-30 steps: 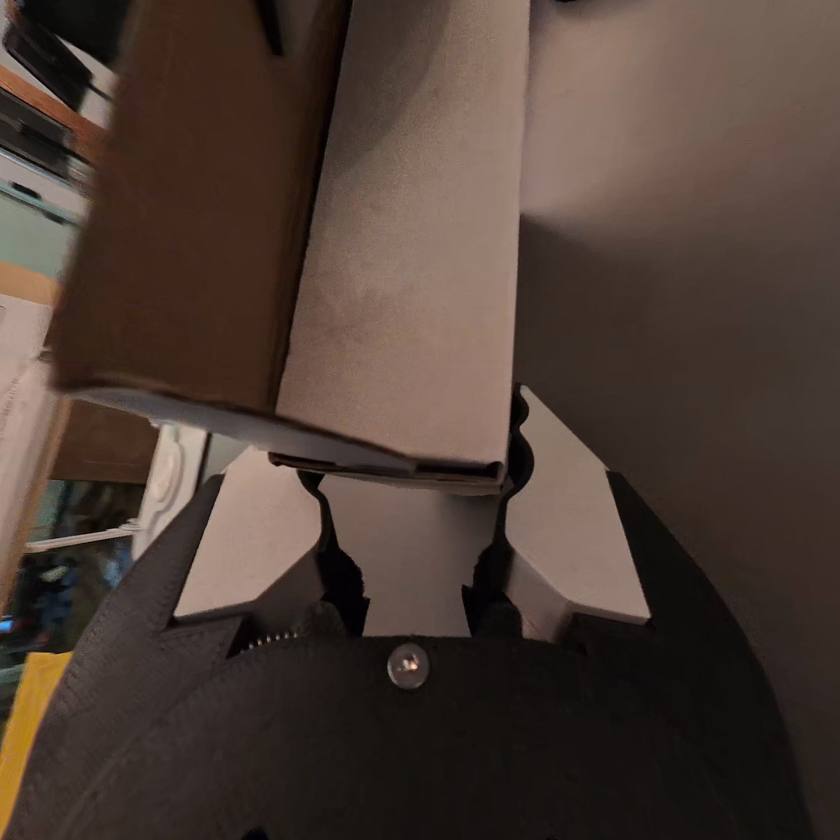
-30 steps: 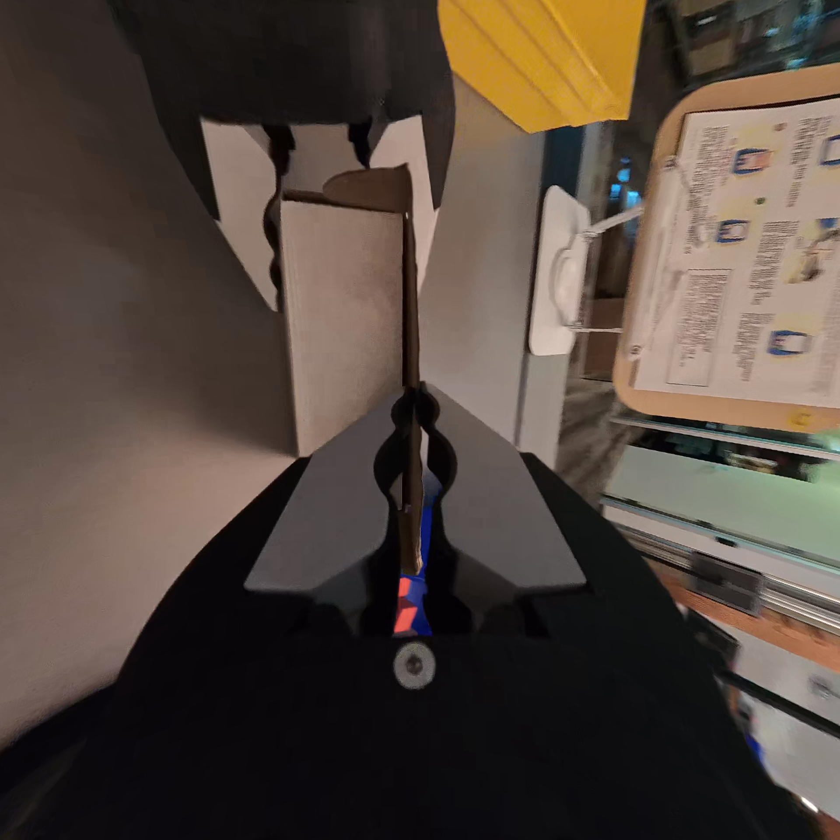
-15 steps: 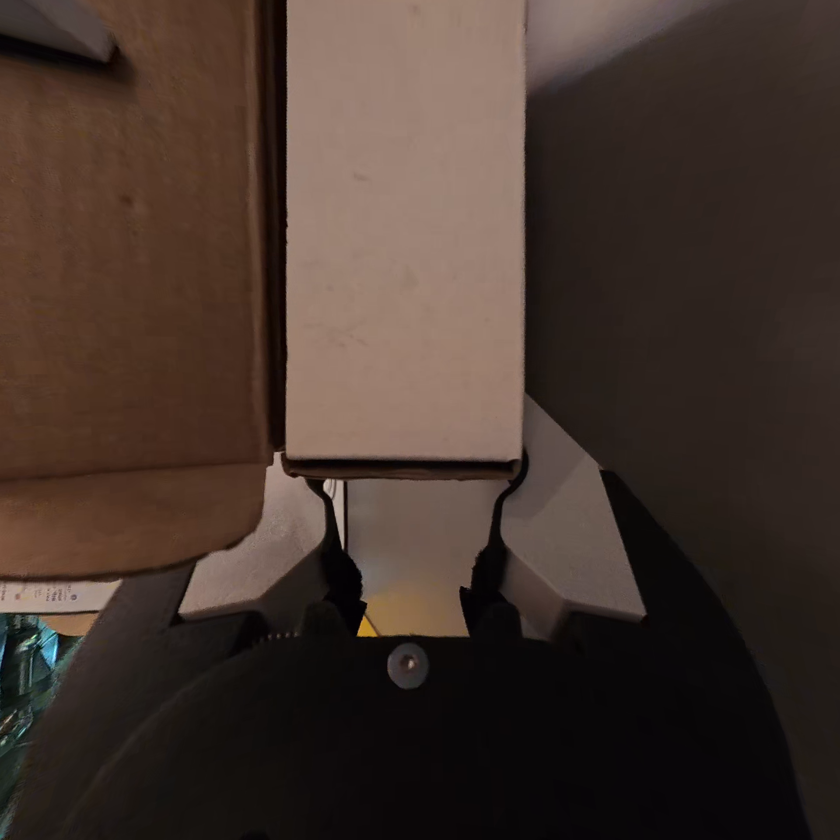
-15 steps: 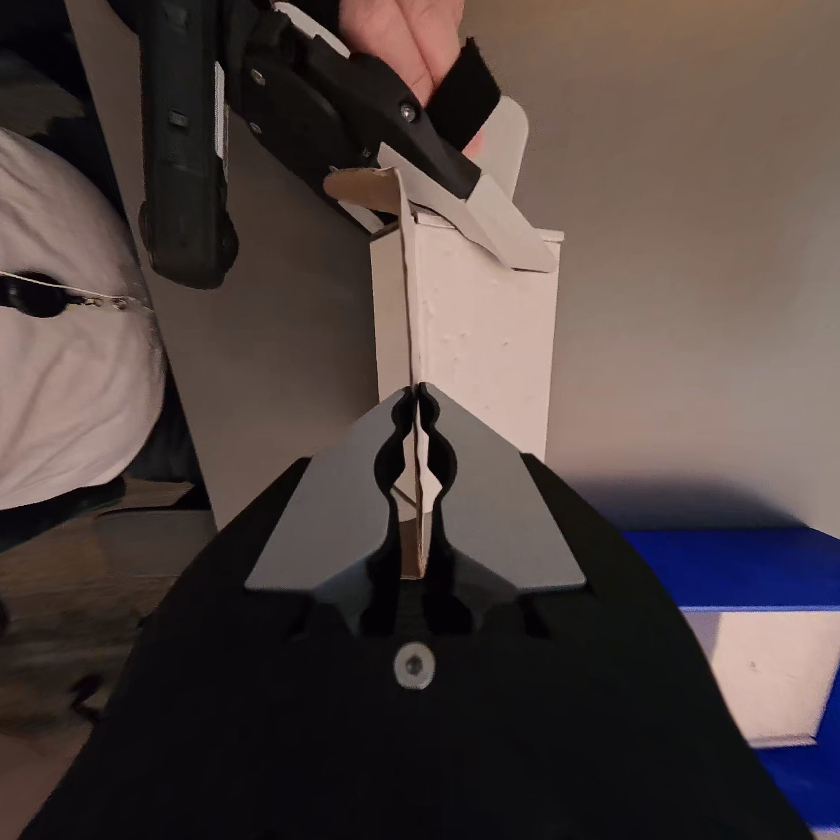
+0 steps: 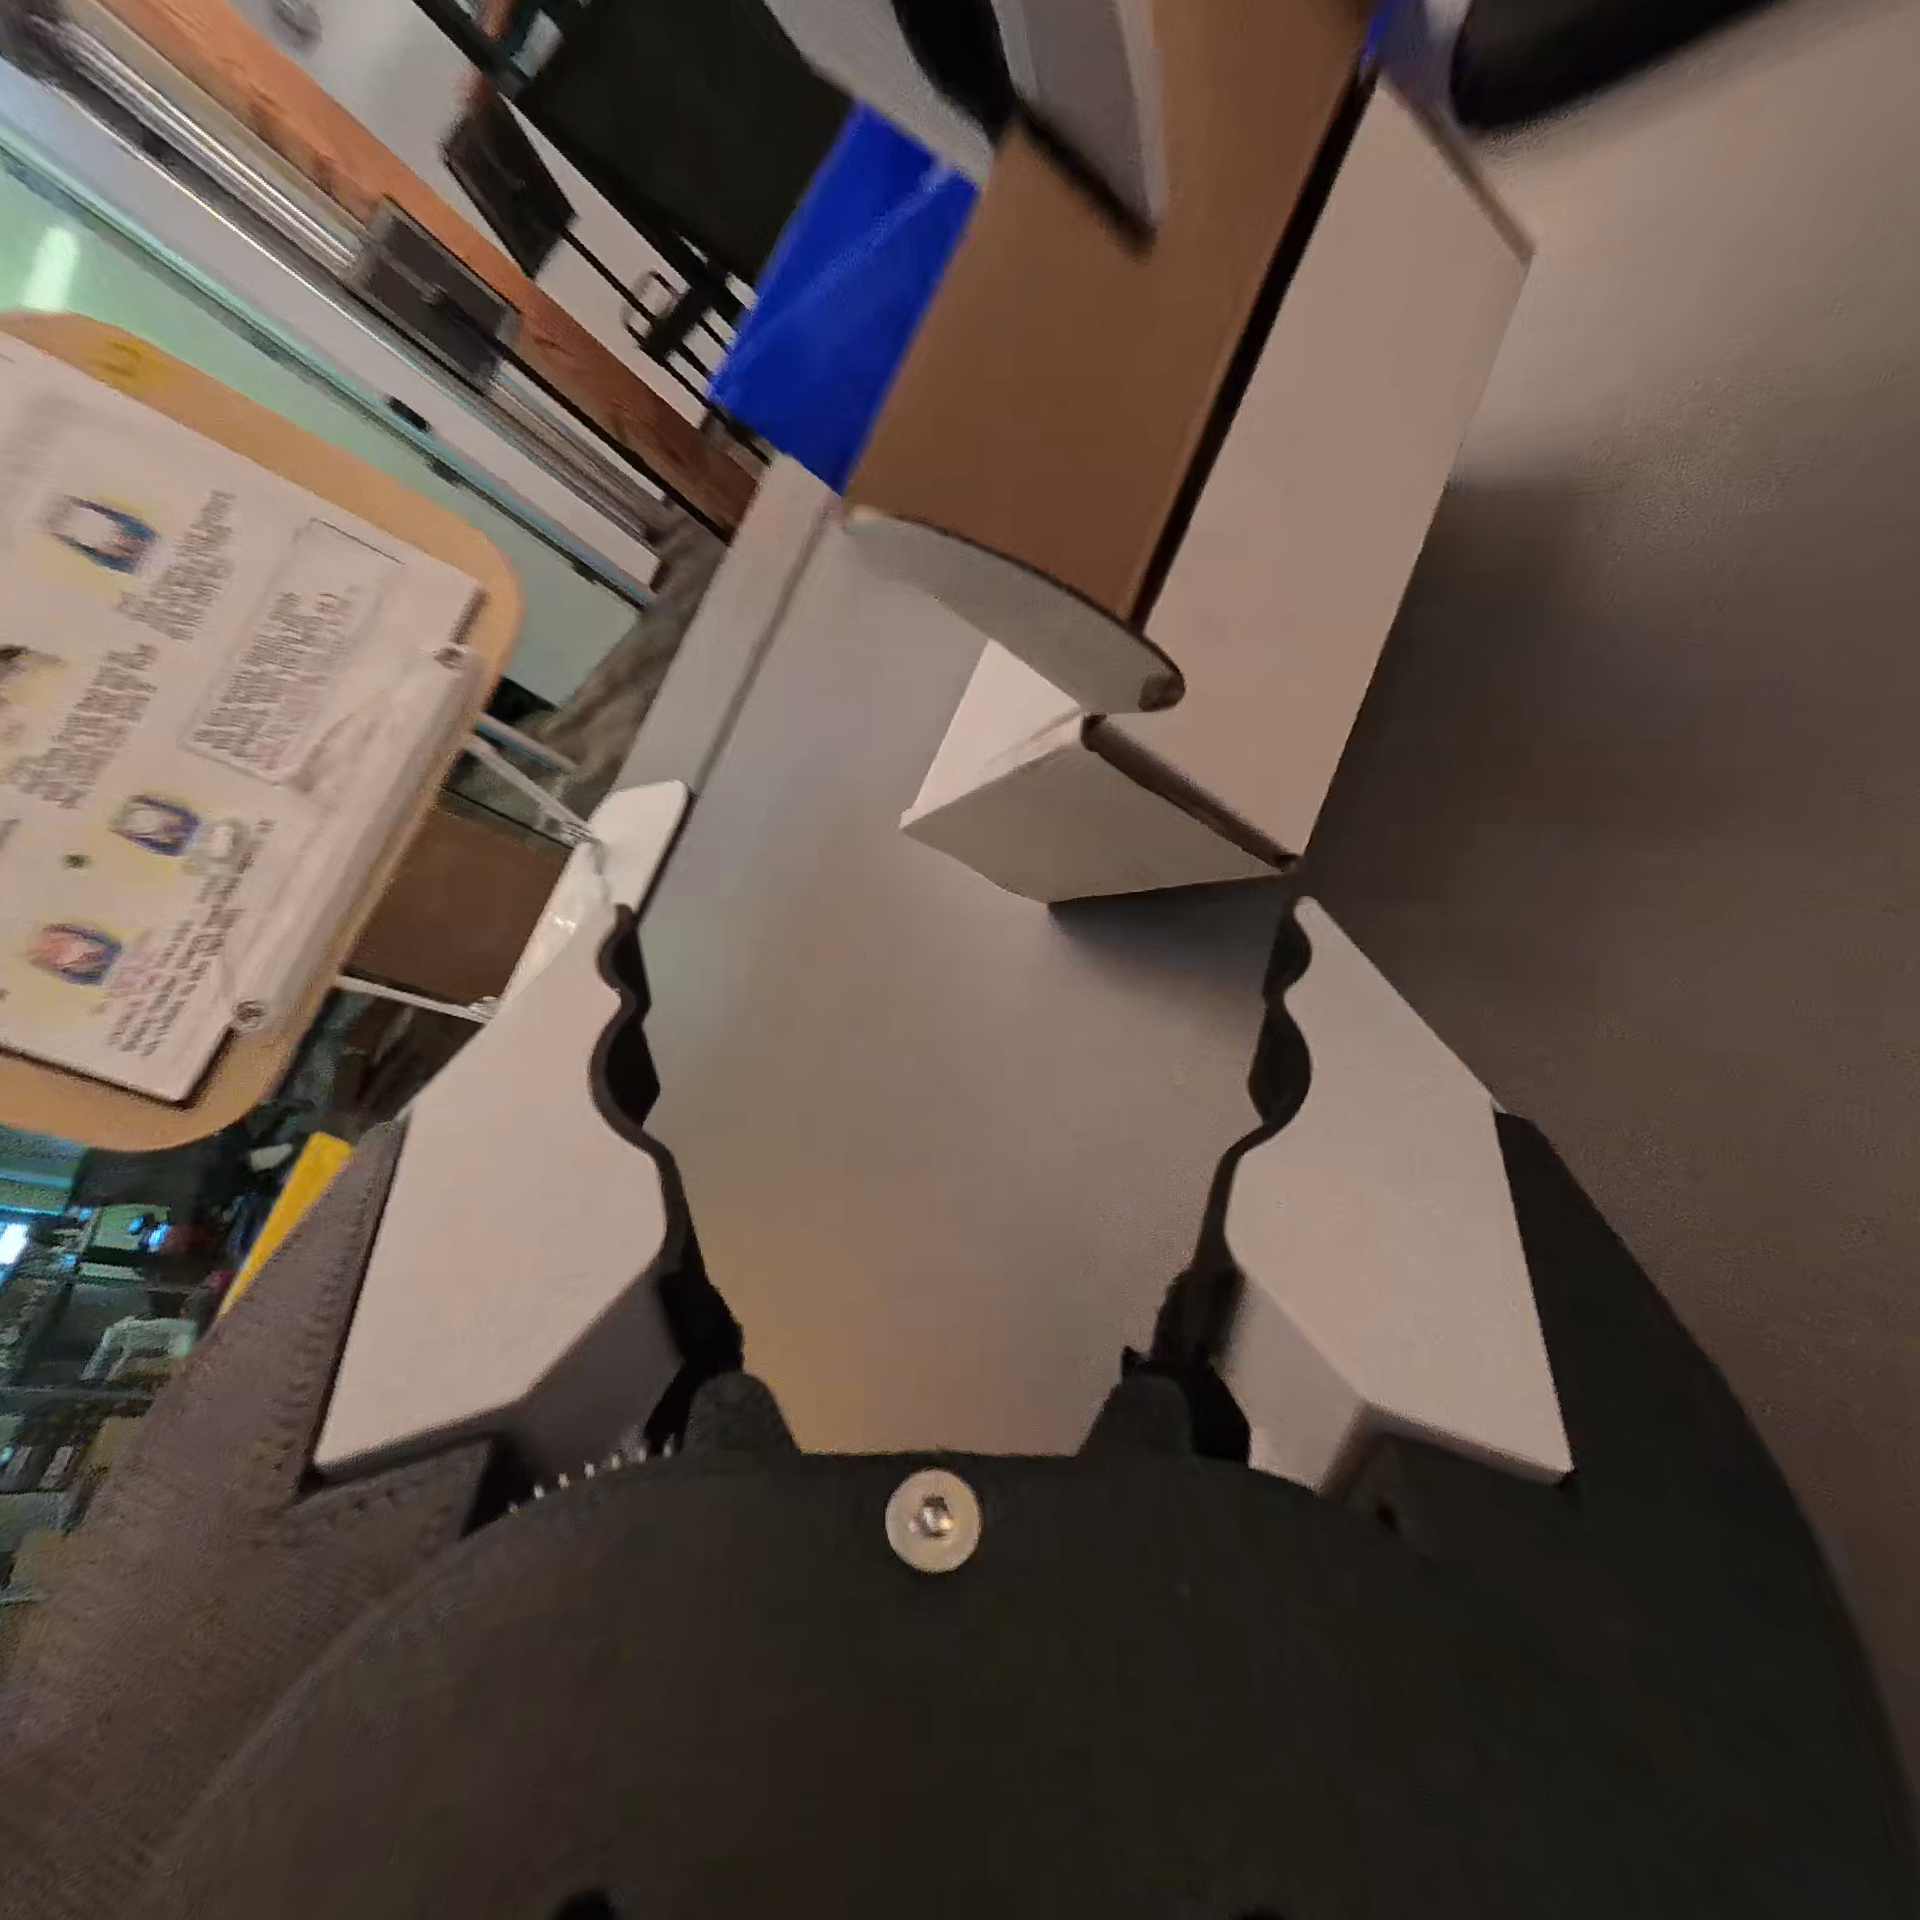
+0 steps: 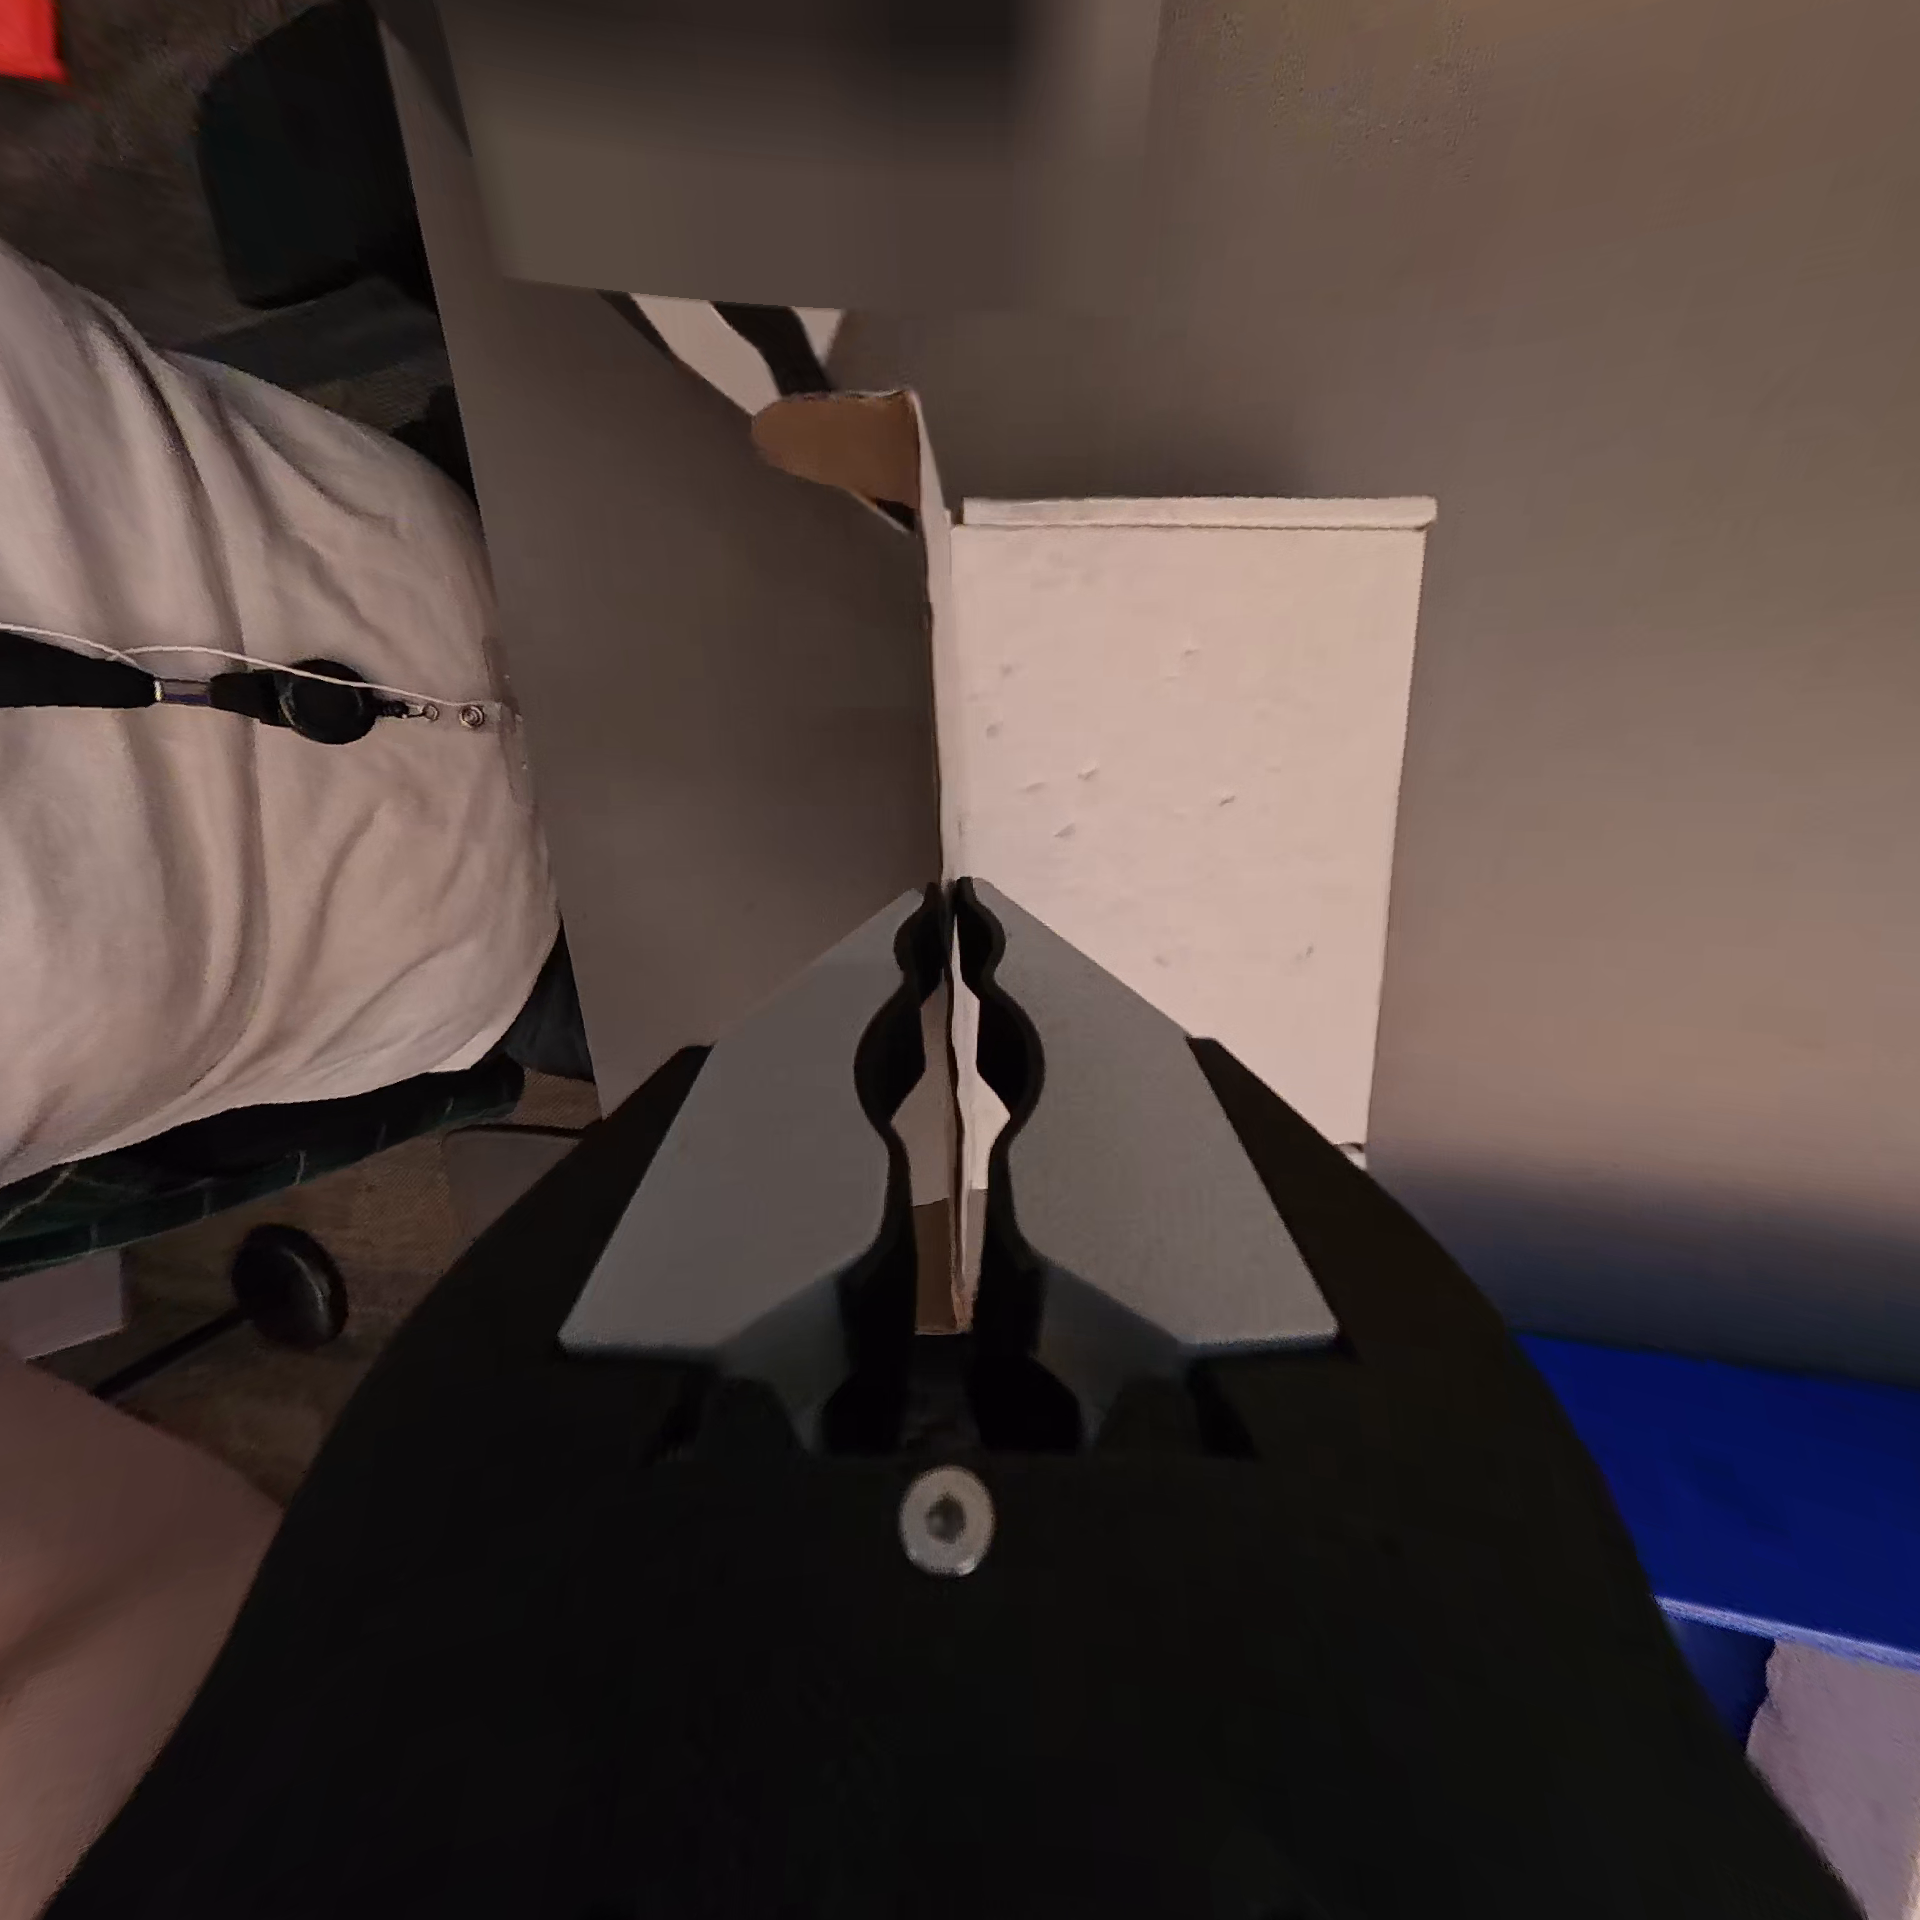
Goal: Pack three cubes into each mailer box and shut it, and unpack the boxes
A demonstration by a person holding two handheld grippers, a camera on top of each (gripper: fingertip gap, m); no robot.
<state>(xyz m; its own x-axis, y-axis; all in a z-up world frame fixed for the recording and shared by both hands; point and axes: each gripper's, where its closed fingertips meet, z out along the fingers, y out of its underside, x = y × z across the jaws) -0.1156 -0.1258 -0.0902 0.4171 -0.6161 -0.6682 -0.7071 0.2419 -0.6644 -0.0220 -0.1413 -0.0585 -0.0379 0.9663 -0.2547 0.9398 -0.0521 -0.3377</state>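
Note:
A white mailer box [image 6: 1174,810] with a brown inside lies on the grey table [image 6: 1662,623]. My right gripper [image 6: 945,894] is shut on the box's thin cardboard lid flap [image 6: 940,727], which stands on edge between the fingers. In the left wrist view the same box [image 5: 1299,520] lies just ahead with its brown lid [image 5: 1039,395] swung open. My left gripper [image 5: 961,920] is wide open and empty, a short way back from the box's near end. No cubes show.
A blue bin [image 6: 1714,1475] sits at the right and also shows in the left wrist view [image 5: 831,312]. A person in a white shirt [image 6: 208,727] sits at the table's edge. A board with printed sheets [image 5: 156,727] stands off the table. My right fingertips sit around 11 cm from my left ones.
My left gripper opened wide, let go of the box's end and drew back from it. My right gripper stayed shut on the lid flap while both views swung.

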